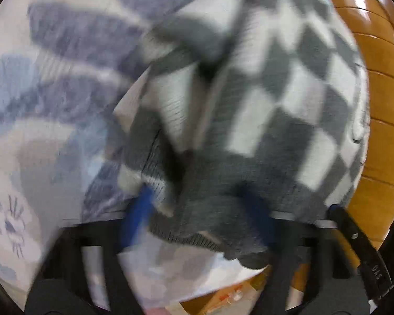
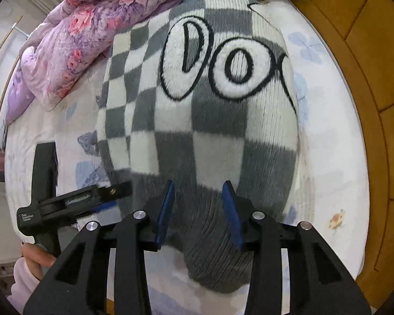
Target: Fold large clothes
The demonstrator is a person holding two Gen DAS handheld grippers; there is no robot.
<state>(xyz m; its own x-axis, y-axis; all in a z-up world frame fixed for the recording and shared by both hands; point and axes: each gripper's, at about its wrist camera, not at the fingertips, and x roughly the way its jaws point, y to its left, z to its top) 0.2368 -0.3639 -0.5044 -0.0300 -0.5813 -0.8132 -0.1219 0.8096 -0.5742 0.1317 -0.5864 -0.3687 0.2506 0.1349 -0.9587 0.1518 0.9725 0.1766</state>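
Sweater (image 2: 197, 131) lies on the bed (image 2: 328, 157), sides already folded in to a narrow panel; the end-to-end fold is left, I reckon. My right gripper (image 2: 198, 210) has its jaws apart over the ribbed hem, nothing pinched. Left gripper (image 1: 197, 218): knit bunched between its jaws, view blurred, can't tell if they're clamped

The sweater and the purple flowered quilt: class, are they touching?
Touching. In the right wrist view the sweater's upper left edge lies against the quilt, with no sheet showing between them.
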